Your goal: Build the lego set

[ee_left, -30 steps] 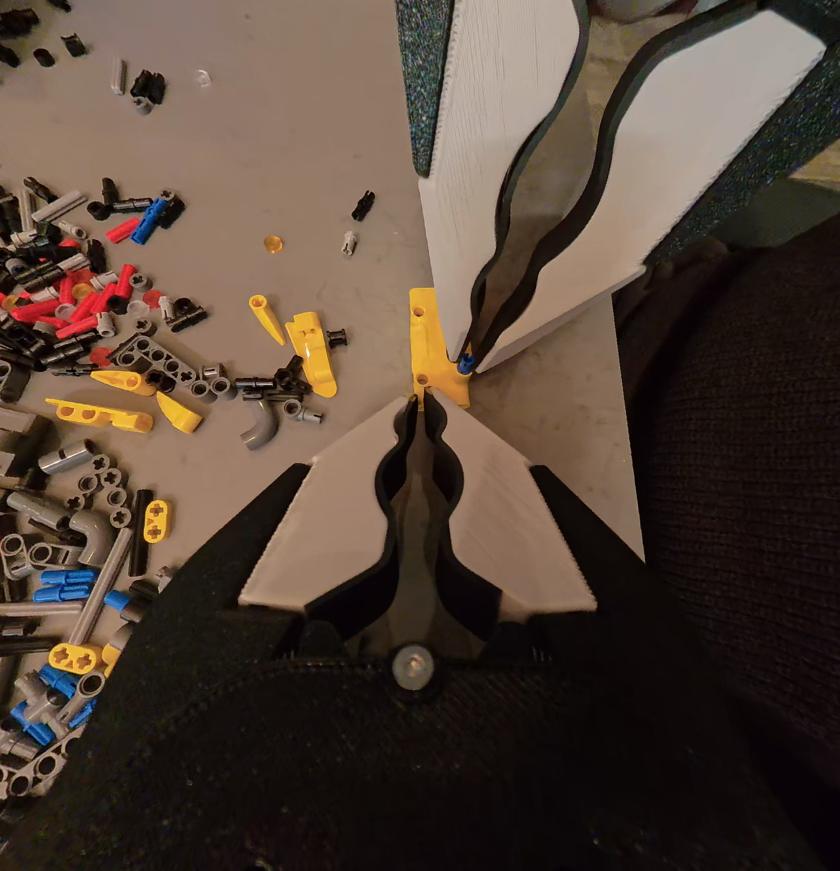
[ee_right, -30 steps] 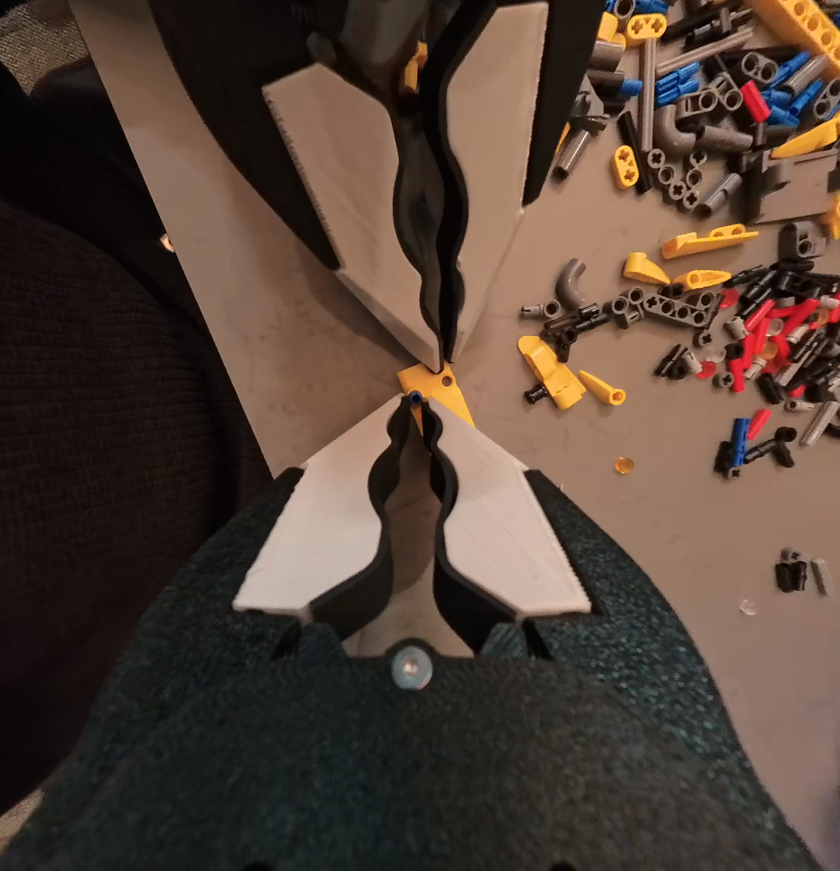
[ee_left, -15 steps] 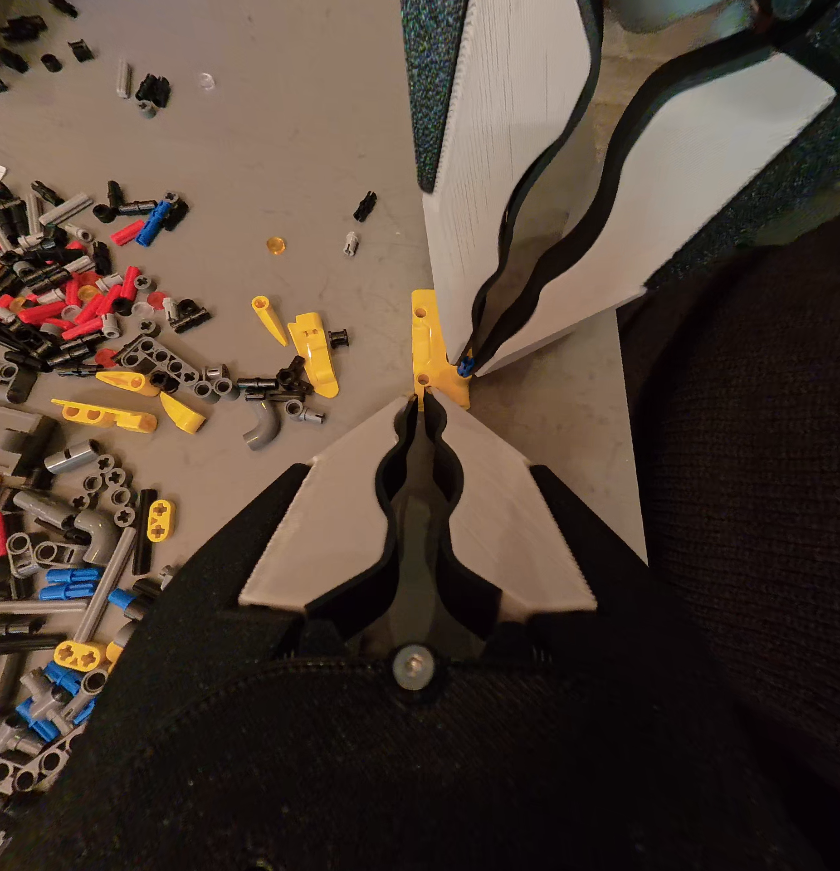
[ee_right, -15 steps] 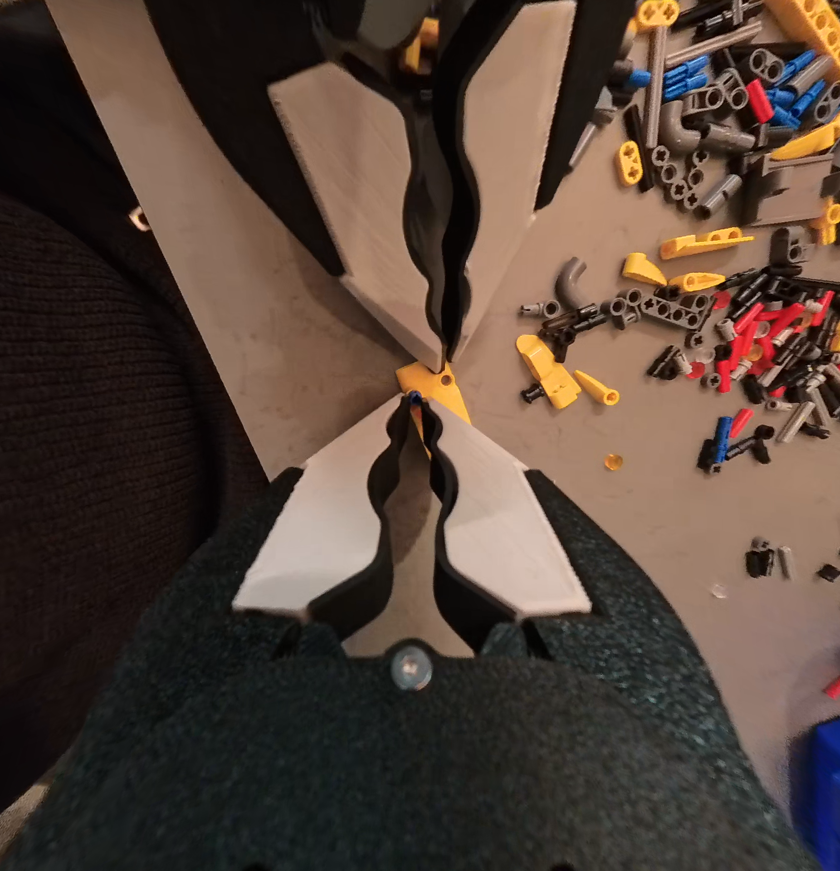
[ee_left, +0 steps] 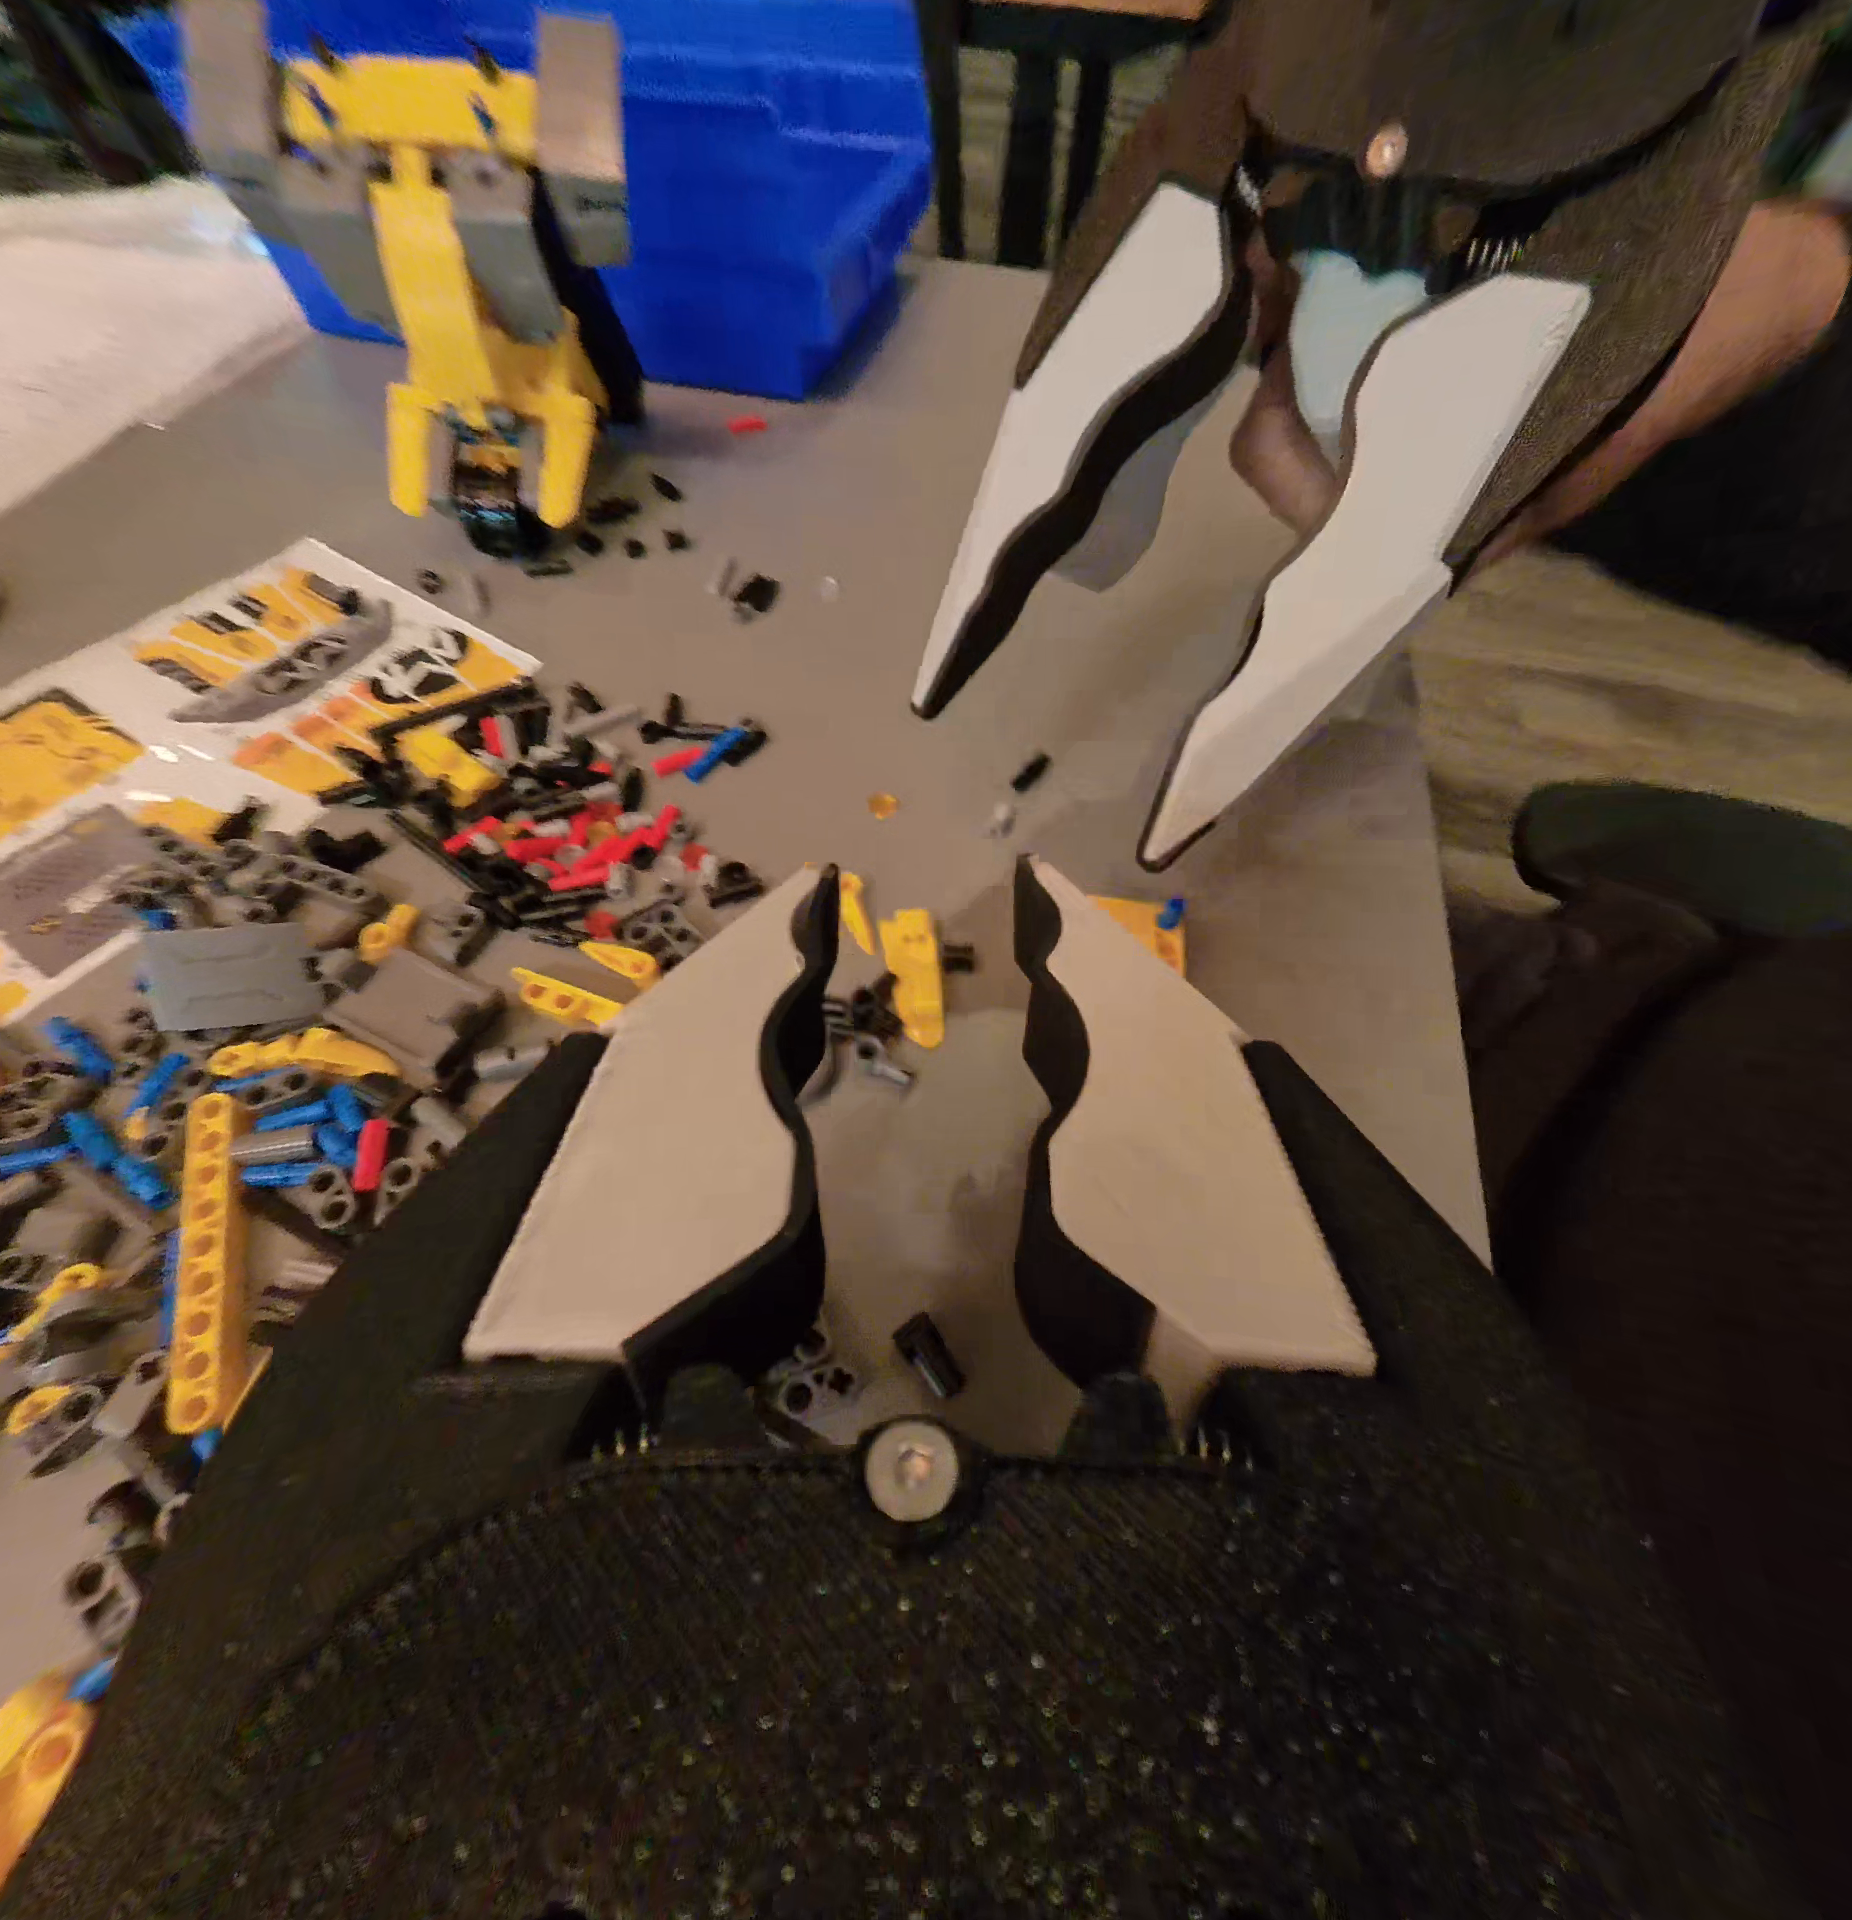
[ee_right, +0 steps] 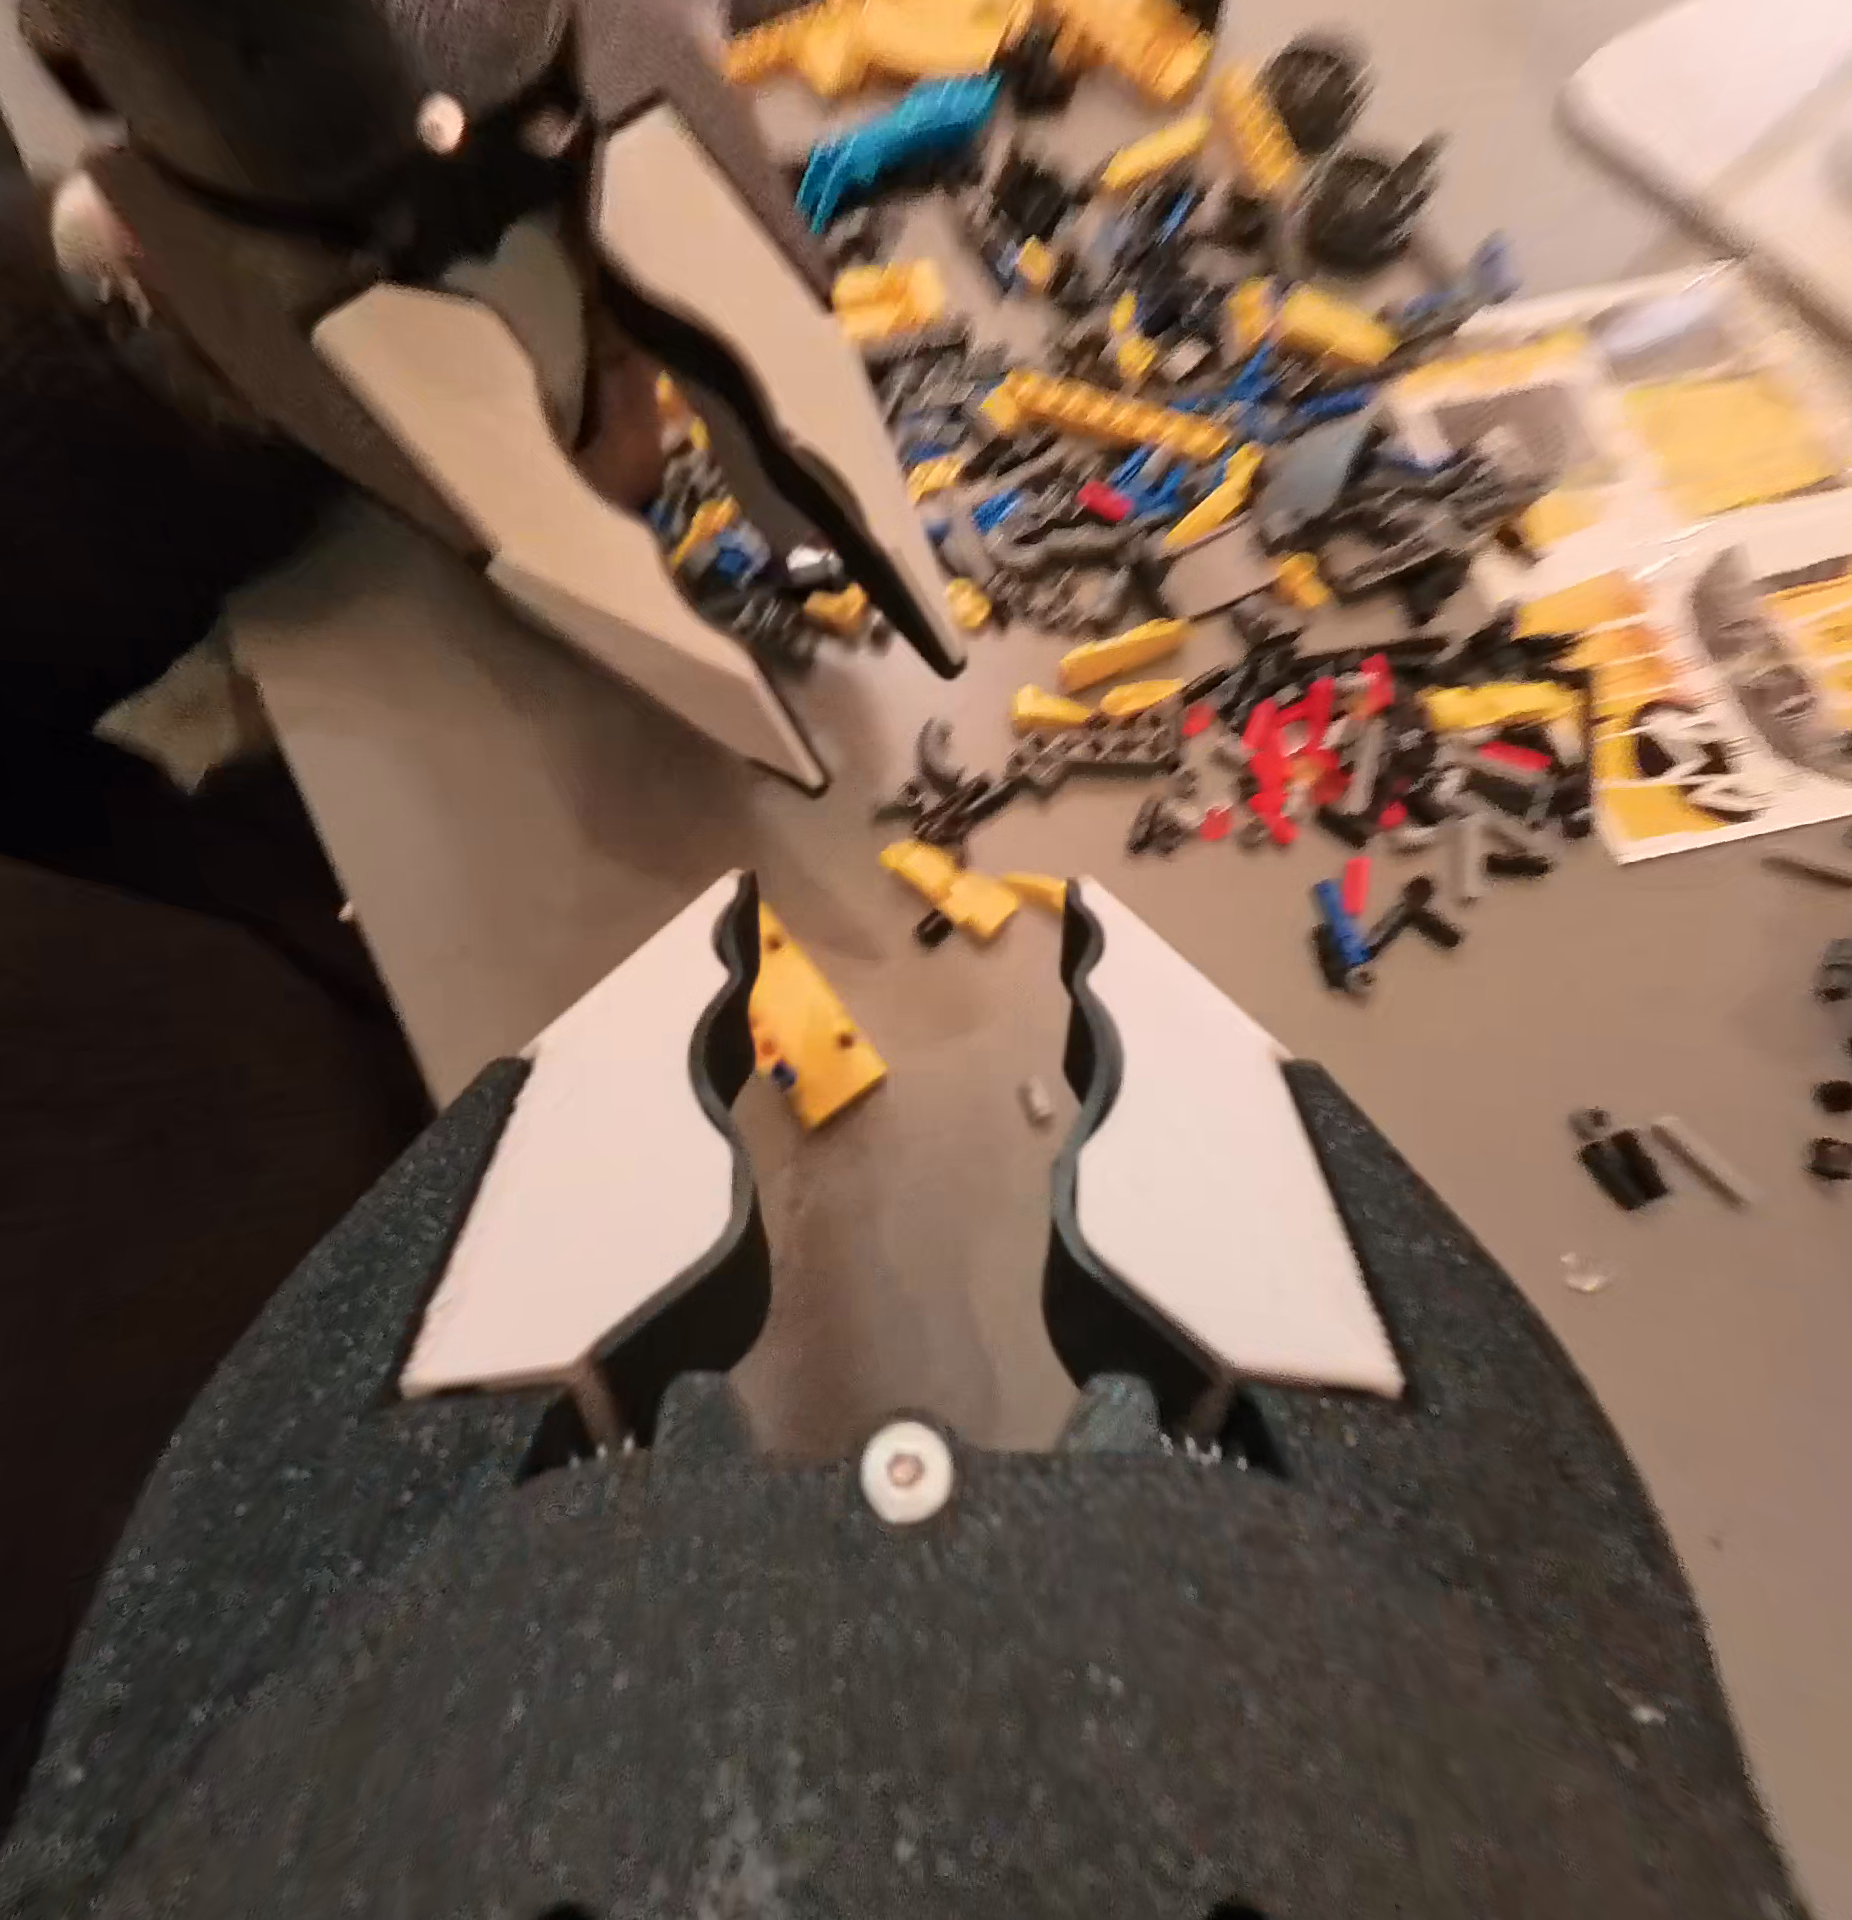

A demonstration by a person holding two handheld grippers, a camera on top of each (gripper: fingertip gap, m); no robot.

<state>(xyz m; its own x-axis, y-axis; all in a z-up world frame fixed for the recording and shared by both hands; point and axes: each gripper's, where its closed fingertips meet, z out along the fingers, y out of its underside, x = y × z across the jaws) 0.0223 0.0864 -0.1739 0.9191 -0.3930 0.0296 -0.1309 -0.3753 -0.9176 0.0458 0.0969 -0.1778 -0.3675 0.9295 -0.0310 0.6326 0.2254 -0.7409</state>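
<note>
A yellow panel [ee_right: 810,1039] with a blue pin [ee_right: 785,1070] in it lies flat on the grey table, free of both grippers. My right gripper [ee_right: 906,894] is open and empty, raised above the panel, which lies by its left finger. My left gripper [ee_left: 922,883] is open and empty too. In the left wrist view the panel [ee_left: 1145,925] peeks out behind the left gripper's right finger. The right gripper [ee_left: 1036,784] shows open beyond it. The left gripper [ee_right: 880,722] shows open in the right wrist view.
A pile of loose yellow, red, blue, black and grey parts [ee_left: 548,862] covers the table's left. An instruction sheet [ee_left: 226,707] lies under it. A part-built yellow and grey model [ee_left: 475,312] stands before a blue bin [ee_left: 756,187]. The table edge [ee_left: 1441,1039] is close on the right. My two grippers' fingertips are within a few centimetres of each other.
Both grippers have opened, let go of the yellow panel and the blue pin, and drawn back and up. The panel now lies on the table with the pin in it.
</note>
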